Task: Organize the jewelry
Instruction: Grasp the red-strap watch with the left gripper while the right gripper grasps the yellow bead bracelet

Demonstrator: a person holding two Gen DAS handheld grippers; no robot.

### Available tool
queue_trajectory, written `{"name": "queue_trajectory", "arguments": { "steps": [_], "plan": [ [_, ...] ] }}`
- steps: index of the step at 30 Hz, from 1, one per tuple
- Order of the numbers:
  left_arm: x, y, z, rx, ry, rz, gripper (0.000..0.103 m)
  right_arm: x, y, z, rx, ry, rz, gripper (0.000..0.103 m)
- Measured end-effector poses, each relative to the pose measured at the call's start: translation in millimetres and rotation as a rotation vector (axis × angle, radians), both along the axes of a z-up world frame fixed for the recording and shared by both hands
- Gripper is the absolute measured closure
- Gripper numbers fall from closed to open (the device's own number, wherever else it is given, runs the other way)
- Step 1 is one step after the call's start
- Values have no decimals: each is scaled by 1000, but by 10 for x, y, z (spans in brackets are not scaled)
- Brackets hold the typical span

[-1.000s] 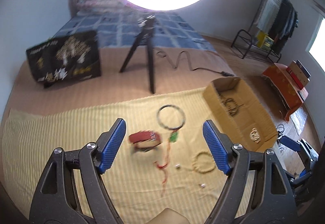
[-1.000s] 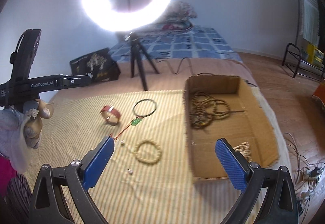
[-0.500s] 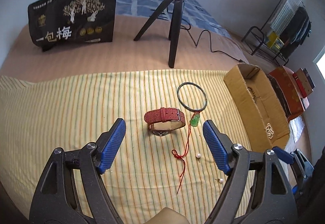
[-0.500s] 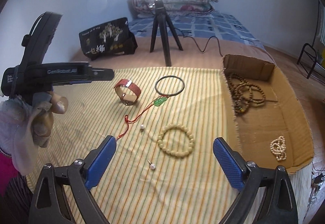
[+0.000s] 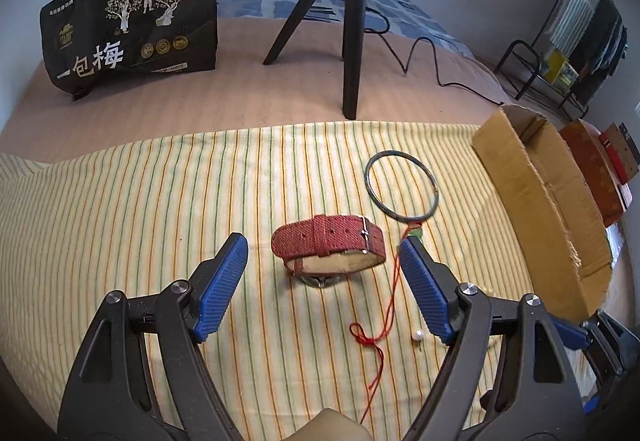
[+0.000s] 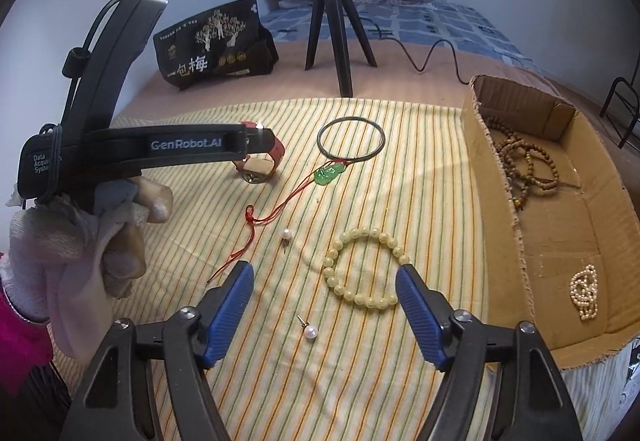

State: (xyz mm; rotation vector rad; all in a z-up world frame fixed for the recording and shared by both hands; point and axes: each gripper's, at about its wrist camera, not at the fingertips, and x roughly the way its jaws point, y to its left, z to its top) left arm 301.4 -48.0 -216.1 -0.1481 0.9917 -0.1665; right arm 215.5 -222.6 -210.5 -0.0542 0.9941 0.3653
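jaws of the left gripper are standing released, straddling the red woven-strap watch lying crosswise just ahead. jaws of the right gripper are closing, empty, with the pale yellow bead bracelet lying just ahead, toward its right finger.

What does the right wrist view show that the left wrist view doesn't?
Only the right wrist view: the yellow bead bracelet, the wooden bead strands and white pearl piece inside the cardboard box, and the gloved hand. Only the left: a clothes rack. Both: the red watch, dark bangle and tripod.
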Motion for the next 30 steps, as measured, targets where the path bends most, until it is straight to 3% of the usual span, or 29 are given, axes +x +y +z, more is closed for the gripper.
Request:
{"name": "queue_trajectory", "arguments": {
  "steps": [3,12,17,22,26,30],
  "plan": [
    [42,-29,-58,15,0,0,22,58,34,-50,-12,17,7,33],
    [134,49,-145,-16,-6,33,22,174,127,-306,-68,98,41,57],
    [147,30,-162,-15,-15,27,22,171,180,-364,-129,108,55,61],
    [136,-35,-184,6,-31,6,23,158,208,-343,-152,99,69,84],
    [142,-63,-195,14,-24,-5,42,156,218,-331,-144,95,70,96],
    [138,-62,-186,16,-29,-2,43,151,219,-318,-133,84,72,97]
  ]
}}
